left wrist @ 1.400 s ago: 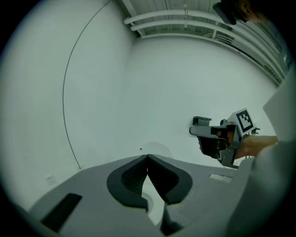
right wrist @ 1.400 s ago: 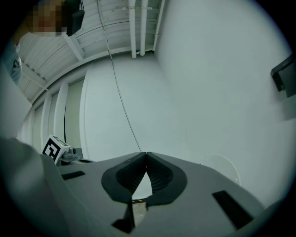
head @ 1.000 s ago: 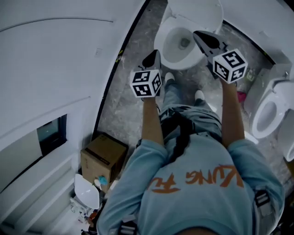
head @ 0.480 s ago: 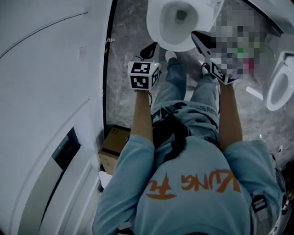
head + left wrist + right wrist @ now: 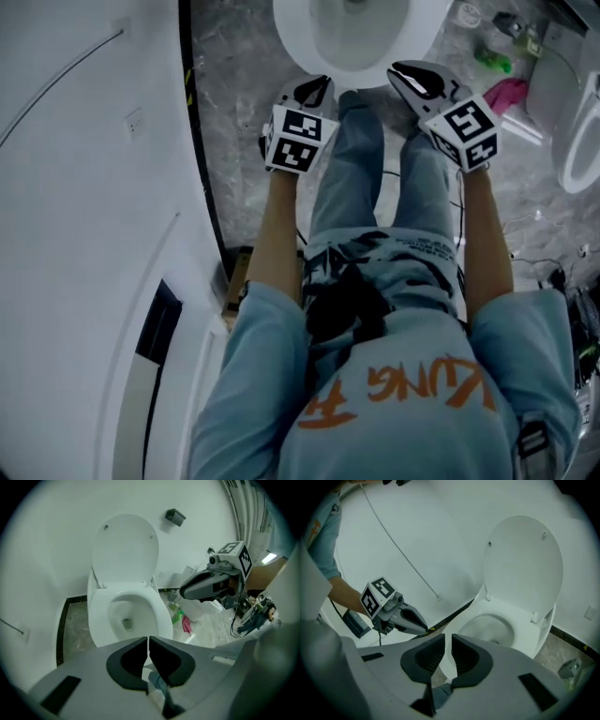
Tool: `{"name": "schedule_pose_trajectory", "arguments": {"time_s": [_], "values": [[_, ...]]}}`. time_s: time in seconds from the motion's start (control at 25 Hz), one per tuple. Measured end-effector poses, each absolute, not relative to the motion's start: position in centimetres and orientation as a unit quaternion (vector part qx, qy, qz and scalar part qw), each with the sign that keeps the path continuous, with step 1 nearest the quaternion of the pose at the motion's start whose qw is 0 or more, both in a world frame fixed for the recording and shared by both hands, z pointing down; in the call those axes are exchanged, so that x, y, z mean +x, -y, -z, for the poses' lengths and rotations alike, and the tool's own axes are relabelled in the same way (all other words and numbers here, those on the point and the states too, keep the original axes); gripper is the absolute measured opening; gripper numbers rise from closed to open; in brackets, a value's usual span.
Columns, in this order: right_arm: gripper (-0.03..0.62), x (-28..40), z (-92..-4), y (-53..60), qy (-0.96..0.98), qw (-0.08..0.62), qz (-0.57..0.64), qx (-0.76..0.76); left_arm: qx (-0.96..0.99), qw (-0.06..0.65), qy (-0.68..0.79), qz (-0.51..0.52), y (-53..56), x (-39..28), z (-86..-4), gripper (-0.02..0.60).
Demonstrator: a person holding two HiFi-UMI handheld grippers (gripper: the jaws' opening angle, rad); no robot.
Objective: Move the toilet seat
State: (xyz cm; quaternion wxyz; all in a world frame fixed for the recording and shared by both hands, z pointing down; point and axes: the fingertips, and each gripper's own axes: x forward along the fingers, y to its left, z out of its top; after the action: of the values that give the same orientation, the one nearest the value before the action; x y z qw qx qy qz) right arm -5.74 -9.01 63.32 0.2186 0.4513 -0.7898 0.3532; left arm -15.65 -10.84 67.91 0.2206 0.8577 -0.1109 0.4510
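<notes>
A white toilet (image 5: 347, 37) stands at the top edge of the head view. Its lid (image 5: 124, 550) is raised against the wall, and the white seat ring (image 5: 161, 616) lies around the bowl. My left gripper (image 5: 314, 91) hangs just before the bowl's front left rim; its jaws (image 5: 148, 639) are shut with nothing in them. My right gripper (image 5: 403, 70) hovers at the front right rim. Its jaws (image 5: 448, 637) have just been opening and stand a narrow slit apart, empty. Neither gripper touches the toilet.
The person's legs (image 5: 361, 159) stand between the two grippers. A curved white wall (image 5: 94, 187) fills the left. On the grey floor at right lie a pink cloth (image 5: 511, 94), a green bottle (image 5: 492, 58) and cables (image 5: 553, 272), beside a second toilet (image 5: 581, 131).
Both grippers have come down toward the toilet's front rim and now point more steeply at the bowl. The toilet has slid to the top edge of the head view.
</notes>
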Motion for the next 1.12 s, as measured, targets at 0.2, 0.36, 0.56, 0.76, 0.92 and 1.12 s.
{"name": "schedule_pose_trajectory", "arguments": {"time_s": [0.2, 0.36, 0.56, 0.76, 0.92, 1.12], "values": [[0.093, -7.9, -68.6, 7.4, 0.791, 0.267, -0.370, 0.407, 0.852, 0.175, 0.023, -0.492, 9.3, -15.7, -72.9, 0.005], [0.162, -10.3, -72.6, 6.8, 0.809, 0.320, -0.352, 0.345, 0.843, 0.120, -0.054, -0.521, 8.6, -15.5, -76.4, 0.093], [0.203, -13.1, -77.3, 5.4, 0.825, 0.396, -0.315, 0.250, 0.813, 0.019, -0.171, -0.556, 6.7, -15.9, -80.0, 0.192], [0.253, -14.7, -81.2, 4.2, 0.821, 0.470, -0.270, 0.179, 0.794, -0.030, -0.227, -0.564, 5.7, -16.6, -82.3, 0.237], [0.267, -14.5, -83.6, 3.6, 0.805, 0.517, -0.241, 0.162, 0.785, -0.061, -0.245, -0.566, 5.4, -16.4, -82.8, 0.267], [0.264, -15.2, -85.8, 3.1, 0.795, 0.545, -0.235, 0.128, 0.785, -0.071, -0.246, -0.564, 5.7, -16.3, -83.5, 0.273]]}}
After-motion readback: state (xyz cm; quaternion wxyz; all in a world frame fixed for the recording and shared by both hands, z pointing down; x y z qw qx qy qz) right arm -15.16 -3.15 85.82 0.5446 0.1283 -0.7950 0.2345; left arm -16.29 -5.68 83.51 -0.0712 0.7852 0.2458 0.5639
